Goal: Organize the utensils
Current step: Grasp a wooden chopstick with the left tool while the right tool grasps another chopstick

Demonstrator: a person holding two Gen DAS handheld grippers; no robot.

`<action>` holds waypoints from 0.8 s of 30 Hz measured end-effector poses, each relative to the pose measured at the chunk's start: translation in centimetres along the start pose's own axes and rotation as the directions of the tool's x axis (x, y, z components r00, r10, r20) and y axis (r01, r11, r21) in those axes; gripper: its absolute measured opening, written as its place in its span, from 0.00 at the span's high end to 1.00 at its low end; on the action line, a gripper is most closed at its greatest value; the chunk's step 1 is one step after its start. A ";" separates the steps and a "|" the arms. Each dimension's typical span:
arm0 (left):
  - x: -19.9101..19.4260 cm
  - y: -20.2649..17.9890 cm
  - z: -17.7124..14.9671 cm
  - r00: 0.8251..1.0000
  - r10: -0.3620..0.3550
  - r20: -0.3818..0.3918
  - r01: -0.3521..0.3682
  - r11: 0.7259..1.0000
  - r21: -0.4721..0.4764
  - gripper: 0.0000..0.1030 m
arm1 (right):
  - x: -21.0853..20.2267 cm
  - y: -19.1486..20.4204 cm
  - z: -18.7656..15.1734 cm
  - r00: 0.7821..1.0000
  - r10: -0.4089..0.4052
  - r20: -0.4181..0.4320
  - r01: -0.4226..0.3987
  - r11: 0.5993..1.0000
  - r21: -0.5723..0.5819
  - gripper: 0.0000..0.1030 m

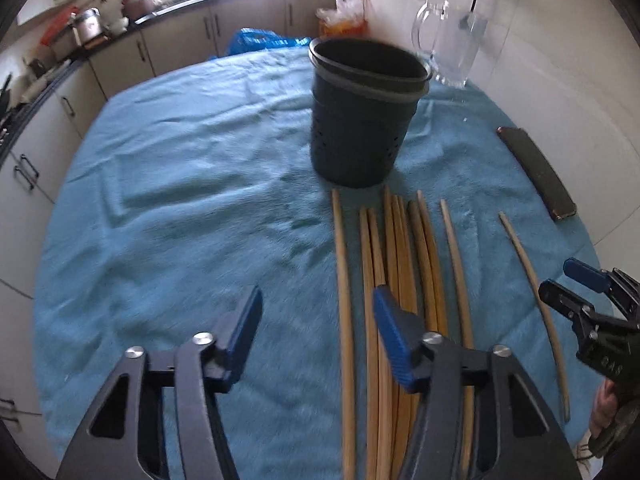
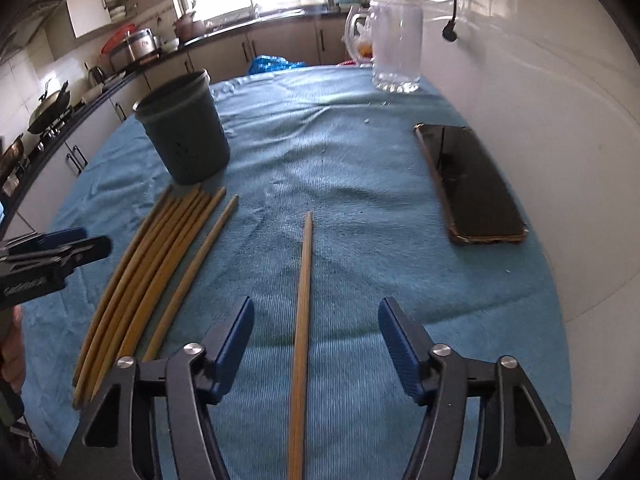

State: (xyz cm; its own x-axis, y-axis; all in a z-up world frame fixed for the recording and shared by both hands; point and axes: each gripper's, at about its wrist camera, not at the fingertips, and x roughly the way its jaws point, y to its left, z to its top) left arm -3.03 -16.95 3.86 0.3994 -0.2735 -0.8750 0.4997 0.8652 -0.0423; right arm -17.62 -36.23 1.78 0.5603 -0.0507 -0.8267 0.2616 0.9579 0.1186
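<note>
Chopsticks of pale bamboo point(image 2: 160, 268) are seen lying loose on the blue cloth-covered table point(image 2: 360, 184) before the dark perforated plastic holder point(image 2: 186, 136); none is seen stowed, so everything is left. Right gripper point(image 2: 316, 340) is held unclenched astride a lone chopstick point(image 2: 303, 300), left gripper point(image 1: 316, 328) released over the leftmost sticks, nothing grasped

A blue cloth point(image 2: 360, 168) covers the table. A dark phone point(image 2: 470, 184) lies flat on it, ahead and right of the right gripper. Farther ahead stands a clear glass jug point(image 2: 396, 48), with kitchen cabinets point(image 2: 280, 46) beyond.
</note>
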 end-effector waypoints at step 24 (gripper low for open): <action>4.6 -0.2 5.1 0.998 -0.010 -0.068 0.009 1.000 -0.009 0.95 | 5.1 1.4 4.7 0.985 -0.083 -0.150 0.075 0.996 -0.055 0.91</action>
State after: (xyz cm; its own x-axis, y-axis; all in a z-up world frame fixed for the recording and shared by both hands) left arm 2.56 -20.50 2.32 0.3413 -0.2525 -0.9054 0.4960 0.8666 -0.0547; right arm -10.73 -36.51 0.33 0.4129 -0.0867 -0.9066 0.2589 0.9656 0.0256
